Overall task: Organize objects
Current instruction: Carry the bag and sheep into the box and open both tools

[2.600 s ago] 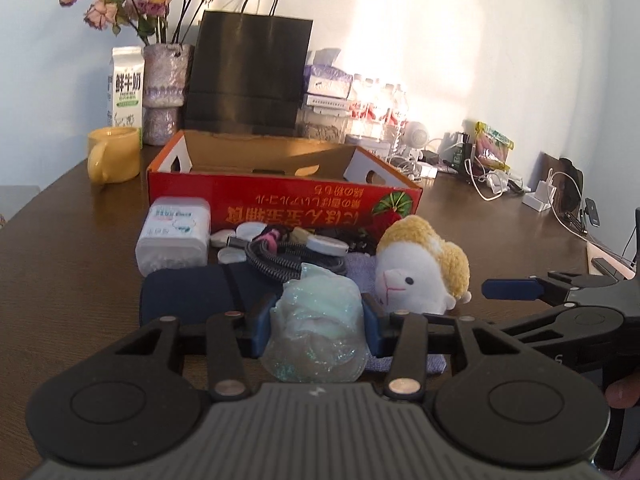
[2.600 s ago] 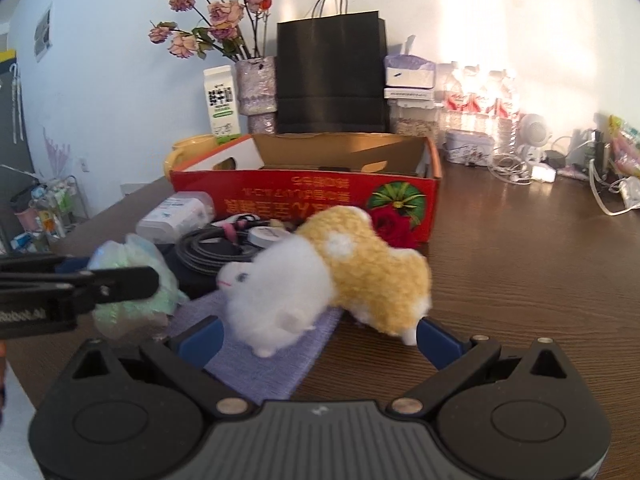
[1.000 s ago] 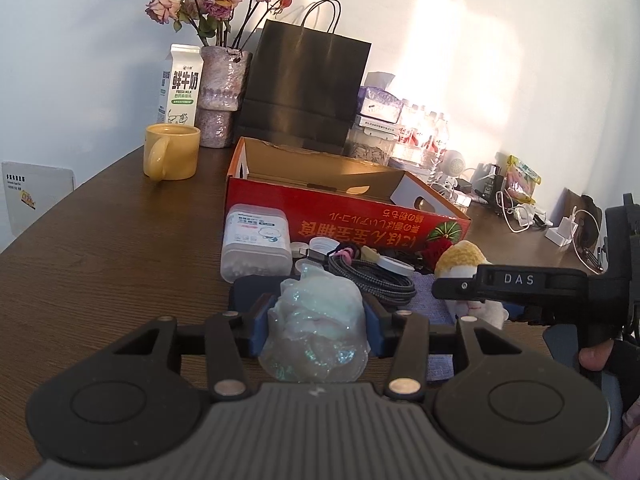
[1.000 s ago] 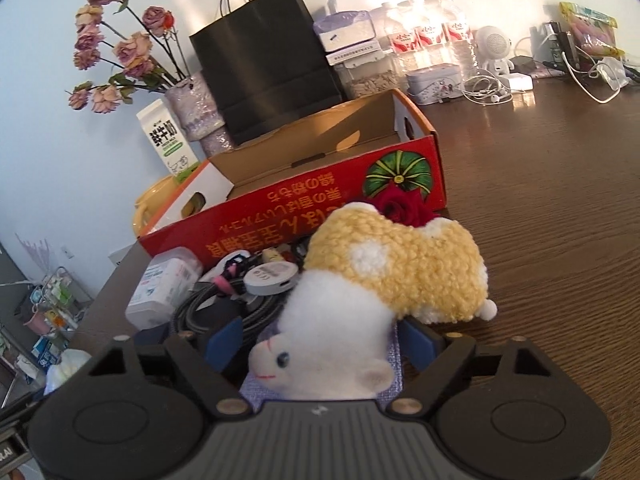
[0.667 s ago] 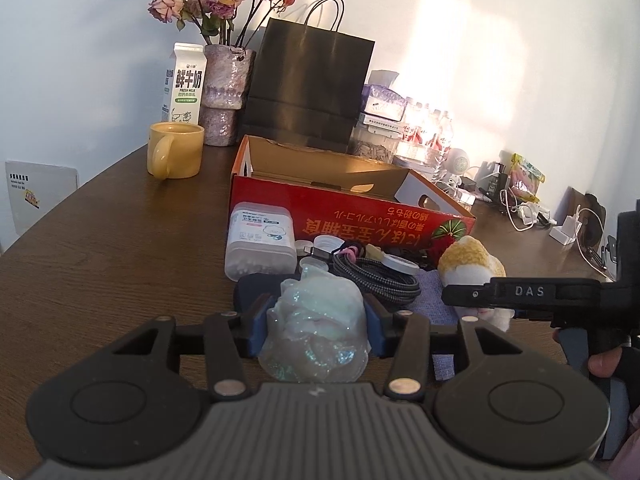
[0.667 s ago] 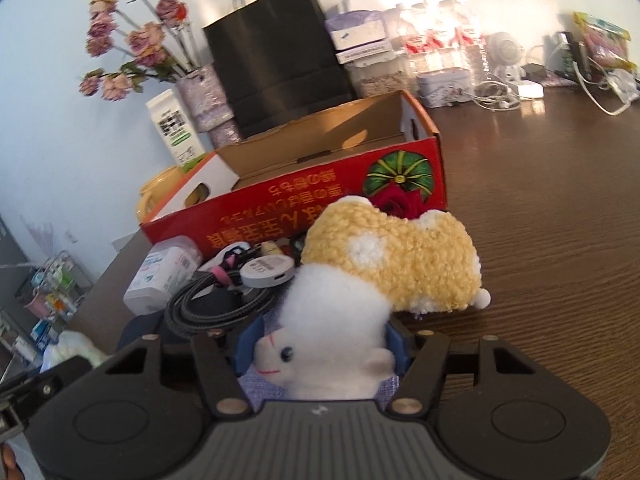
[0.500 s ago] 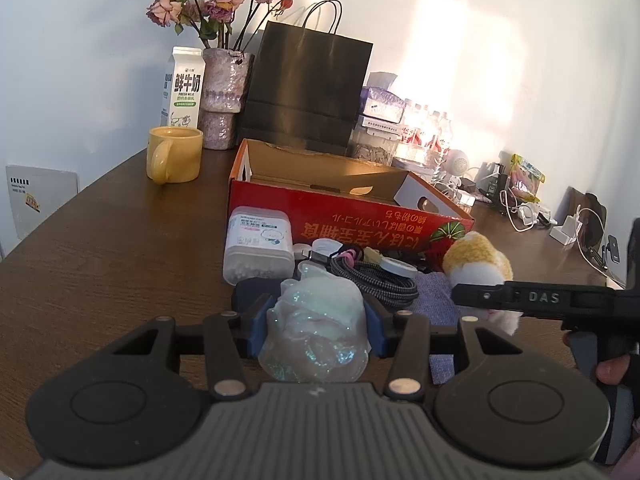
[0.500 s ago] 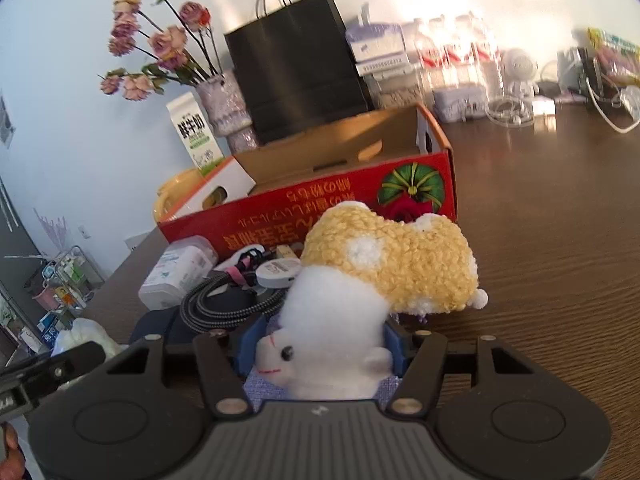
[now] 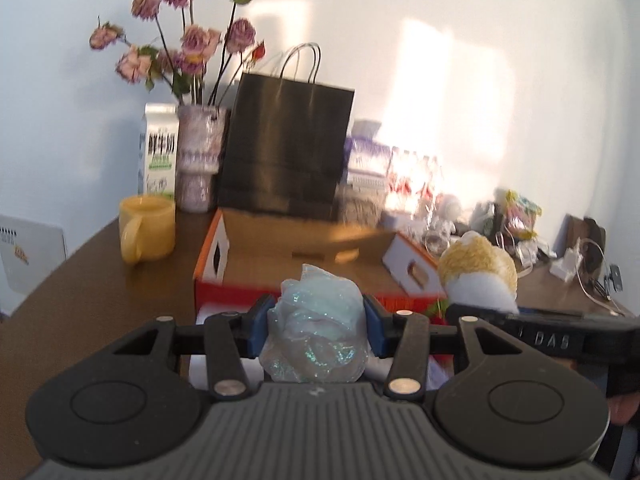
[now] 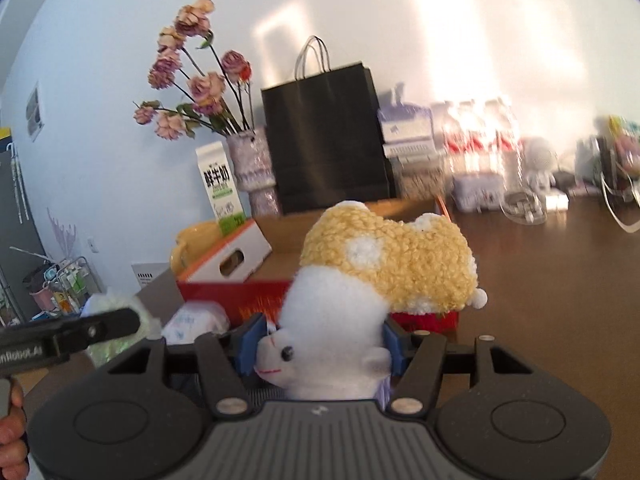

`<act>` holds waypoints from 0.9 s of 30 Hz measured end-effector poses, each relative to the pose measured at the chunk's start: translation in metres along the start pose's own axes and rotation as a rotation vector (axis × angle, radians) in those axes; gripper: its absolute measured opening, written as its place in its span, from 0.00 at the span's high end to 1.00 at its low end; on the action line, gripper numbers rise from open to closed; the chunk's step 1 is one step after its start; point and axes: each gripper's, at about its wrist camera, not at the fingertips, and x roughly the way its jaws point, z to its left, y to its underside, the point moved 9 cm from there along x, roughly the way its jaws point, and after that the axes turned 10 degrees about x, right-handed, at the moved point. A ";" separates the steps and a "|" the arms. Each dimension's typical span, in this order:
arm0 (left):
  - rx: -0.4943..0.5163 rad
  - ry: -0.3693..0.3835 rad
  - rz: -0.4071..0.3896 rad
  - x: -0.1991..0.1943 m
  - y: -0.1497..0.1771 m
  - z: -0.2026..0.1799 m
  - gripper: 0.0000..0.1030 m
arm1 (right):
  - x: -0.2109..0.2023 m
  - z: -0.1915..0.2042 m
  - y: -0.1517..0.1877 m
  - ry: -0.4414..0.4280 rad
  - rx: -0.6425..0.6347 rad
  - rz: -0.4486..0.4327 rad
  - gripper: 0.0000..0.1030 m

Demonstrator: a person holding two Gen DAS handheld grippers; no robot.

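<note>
Warm, low sunlight in broad patches across the white wall (image 9: 440,92), brightest behind the bottles (image 10: 480,128), blown out to glare there. Cool, bluish shade over the left of the wall. Soft shadow of the flowers (image 9: 188,44) cast leftward. Motion blur over the cardboard box (image 9: 304,248) and the clutter at far right. Sharp only on each claw's black body at the bottom. Strong fisheye bending of the tabletop (image 10: 560,264), dark corners in both views.
</note>
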 end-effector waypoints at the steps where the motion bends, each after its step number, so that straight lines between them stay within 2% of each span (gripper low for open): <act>1: 0.000 -0.006 -0.006 0.006 -0.006 0.000 0.54 | 0.004 0.003 -0.006 -0.004 -0.008 -0.006 0.43; 8: -0.014 -0.058 -0.021 0.055 -0.043 0.012 0.54 | 0.048 0.022 -0.045 -0.015 -0.047 -0.027 0.43; 13: -0.027 -0.085 -0.014 0.098 -0.057 0.022 0.54 | 0.095 0.018 -0.065 -0.013 -0.061 -0.030 0.43; 20: -0.042 -0.116 0.029 0.161 -0.063 0.038 0.54 | 0.160 0.001 -0.080 -0.008 -0.058 0.018 0.43; 27: -0.052 -0.128 0.108 0.205 -0.050 0.052 0.54 | 0.198 -0.030 -0.075 0.040 -0.038 0.092 0.43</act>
